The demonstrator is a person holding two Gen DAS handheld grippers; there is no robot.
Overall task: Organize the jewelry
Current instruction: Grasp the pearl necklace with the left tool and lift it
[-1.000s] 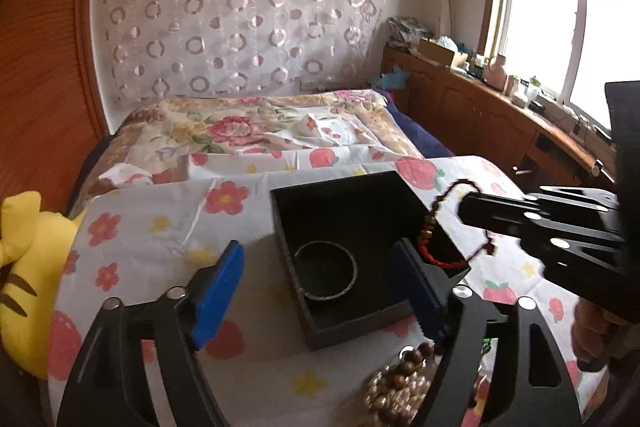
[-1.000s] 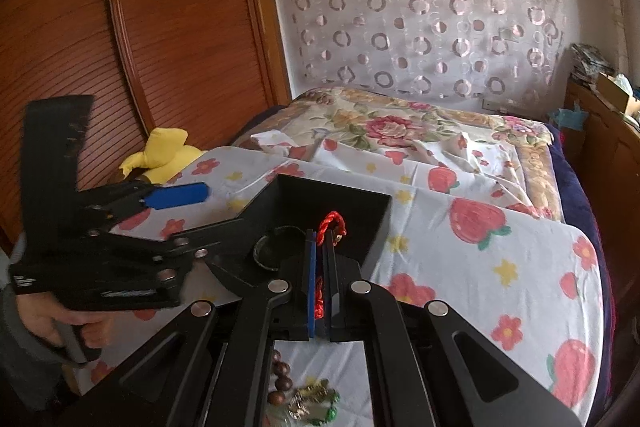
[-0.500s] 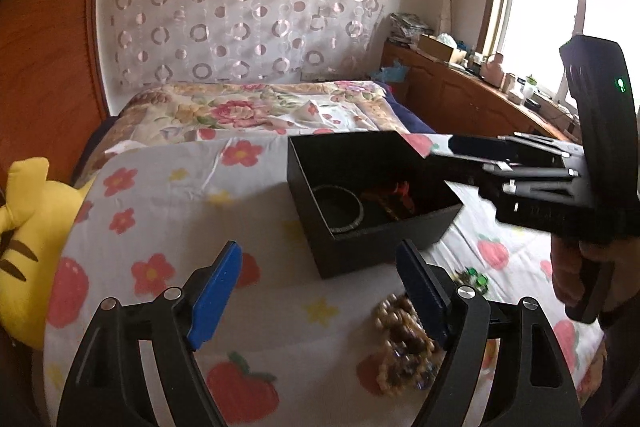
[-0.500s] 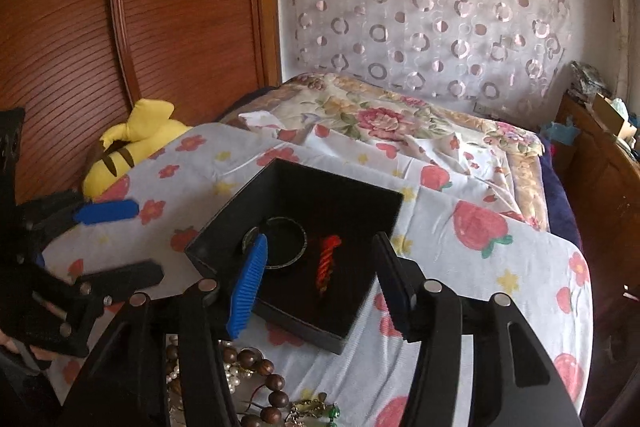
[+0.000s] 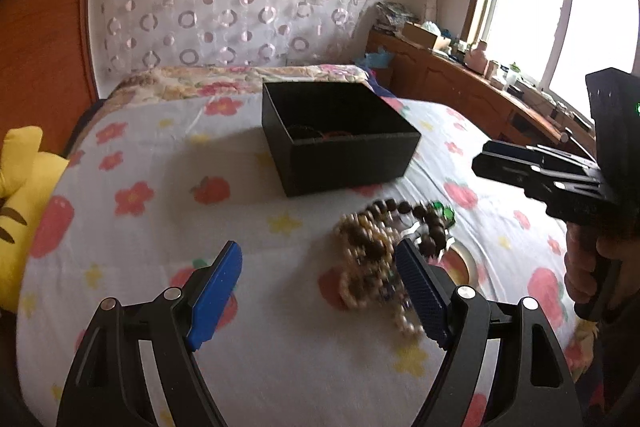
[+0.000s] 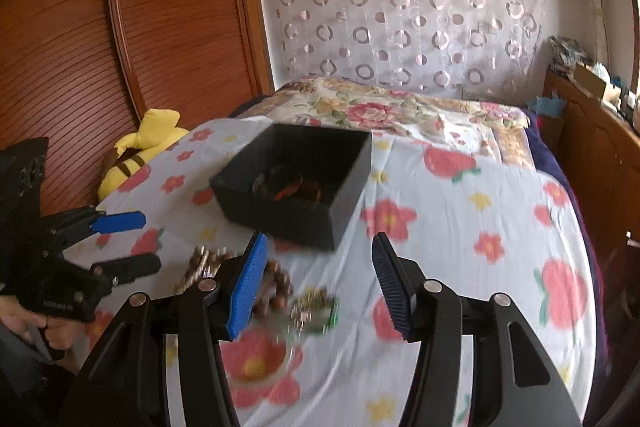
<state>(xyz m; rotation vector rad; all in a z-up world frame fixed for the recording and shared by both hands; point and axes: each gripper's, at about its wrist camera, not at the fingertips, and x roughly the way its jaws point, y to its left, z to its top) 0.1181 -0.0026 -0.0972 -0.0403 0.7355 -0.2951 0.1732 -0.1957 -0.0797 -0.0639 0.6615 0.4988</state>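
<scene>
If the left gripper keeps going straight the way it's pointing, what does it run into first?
Probably the flowered bedspread, just left of the bead jewelry pile; the left gripper is open and empty. Depth is unclear.

I can read no text, label, brand or number in either view. The left gripper [image 6: 128,243], seen from the right wrist camera, carries a small pale marking low on its black body, but it is too small and blurred for me to make out any letters. The black box [image 5: 344,163] shows plain walls with no print that I can see. The flowered sheet [image 5: 140,227] bears only pictures, no words.
</scene>
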